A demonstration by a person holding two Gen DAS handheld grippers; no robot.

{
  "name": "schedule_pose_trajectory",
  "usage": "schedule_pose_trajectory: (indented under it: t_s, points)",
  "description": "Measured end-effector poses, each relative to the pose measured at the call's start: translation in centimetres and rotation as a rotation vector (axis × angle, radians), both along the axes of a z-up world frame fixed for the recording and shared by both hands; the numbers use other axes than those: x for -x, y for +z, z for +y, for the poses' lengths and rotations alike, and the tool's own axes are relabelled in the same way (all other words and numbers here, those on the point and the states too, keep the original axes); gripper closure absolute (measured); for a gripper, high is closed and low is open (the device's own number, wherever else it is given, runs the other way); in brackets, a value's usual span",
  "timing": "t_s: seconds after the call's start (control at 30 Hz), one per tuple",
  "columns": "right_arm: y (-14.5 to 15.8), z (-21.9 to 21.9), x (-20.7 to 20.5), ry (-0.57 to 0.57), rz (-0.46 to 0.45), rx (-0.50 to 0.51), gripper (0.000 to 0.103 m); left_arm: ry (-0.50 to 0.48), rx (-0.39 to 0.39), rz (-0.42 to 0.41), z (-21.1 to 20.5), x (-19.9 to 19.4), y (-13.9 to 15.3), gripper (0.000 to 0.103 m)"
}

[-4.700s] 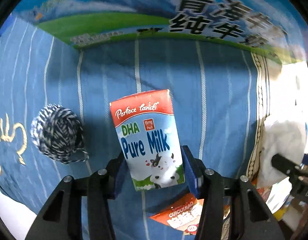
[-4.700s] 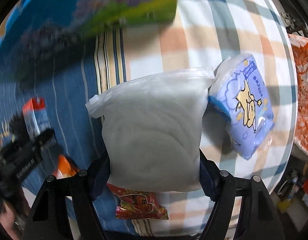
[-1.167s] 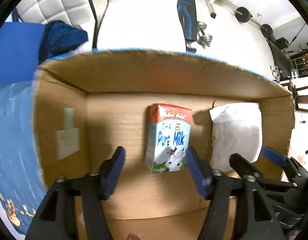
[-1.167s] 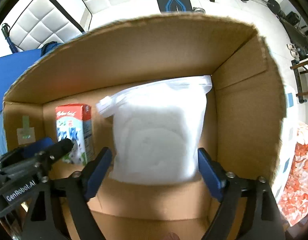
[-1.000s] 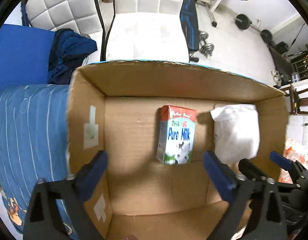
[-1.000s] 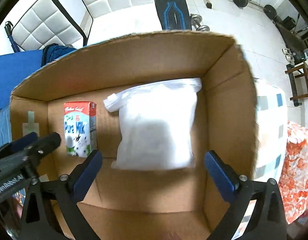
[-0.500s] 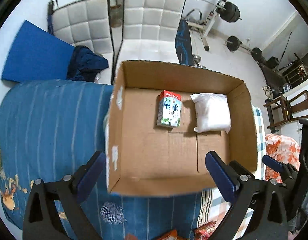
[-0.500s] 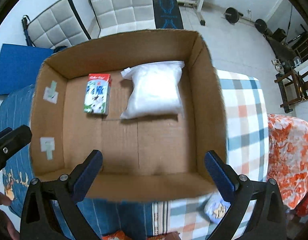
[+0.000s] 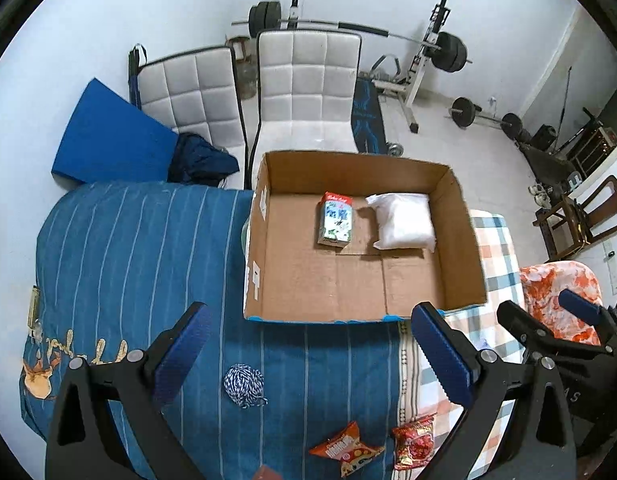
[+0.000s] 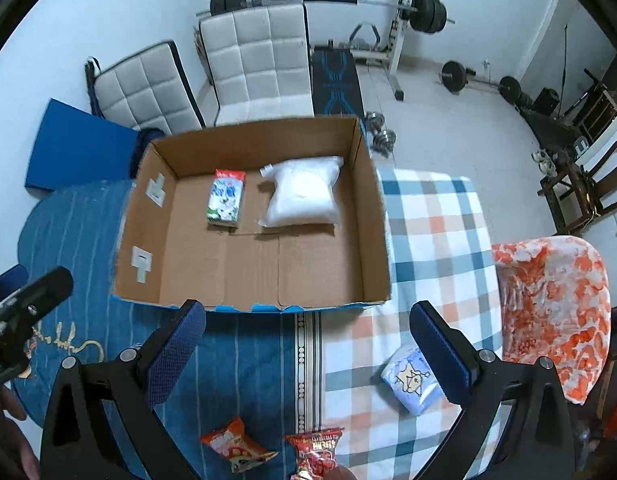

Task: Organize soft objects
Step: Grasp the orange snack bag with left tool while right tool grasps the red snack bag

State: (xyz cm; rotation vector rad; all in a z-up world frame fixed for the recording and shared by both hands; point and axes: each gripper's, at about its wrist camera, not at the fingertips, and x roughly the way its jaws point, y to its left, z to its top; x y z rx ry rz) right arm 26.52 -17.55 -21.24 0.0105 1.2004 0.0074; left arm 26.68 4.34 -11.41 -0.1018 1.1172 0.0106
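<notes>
Cardboard box, open-topped, is sitting on the bed and serving as landmark. Inside it, toward the far wall: milk carton is lying flat, white stuffing bag is lying just beside the carton's right. Outside, near the box's front wall: yarn ball is resting on the blue striped cover; orange snack packet and red snack packet are lying farther out, side by side; tissue pack is lying off the box's right front corner on the checked sheet. Left gripper and right gripper are hovering before the box's front wall, jaws spread wide, gripping nothing.
</notes>
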Motion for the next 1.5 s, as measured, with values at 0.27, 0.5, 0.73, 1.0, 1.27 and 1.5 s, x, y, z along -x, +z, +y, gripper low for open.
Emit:
schedule_pose_trajectory:
  t_s: [0.27,0.5,0.73,1.0,1.27,1.5]
  points:
    - [5.3,-0.6,3.8,0.018,-0.081,0.005,0.0,-0.021,0.0,-0.046,-1.1,3.2,2.8,0.001]
    - [4.2,-2.8,8.3,0.024,0.021,-0.038,0.0,-0.1,-0.073,0.072,-3.2,8.0,-2.3,0.001]
    - [-8.5,-5.2,12.9,-0.038,0.333,-0.065,0.0,-0.088,-0.005,0.425,-4.3,11.9,-15.3,0.001]
    - [-22.9,-4.8,15.6,-0.1,0.622,-0.127,0.028,0.119,0.293,0.608,-2.9,12.7,-22.9,0.001]
    - [-23.9,-5.2,17.3,-0.054,0.609,-0.023,0.054,0.191,0.397,0.744,-5.3,12.0,-27.8,0.001]
    - [-23.1,-9.3,18.3,-0.117,0.611,-0.043,0.054,0.039,0.205,0.707,-9.7,9.5,-29.4,0.057]
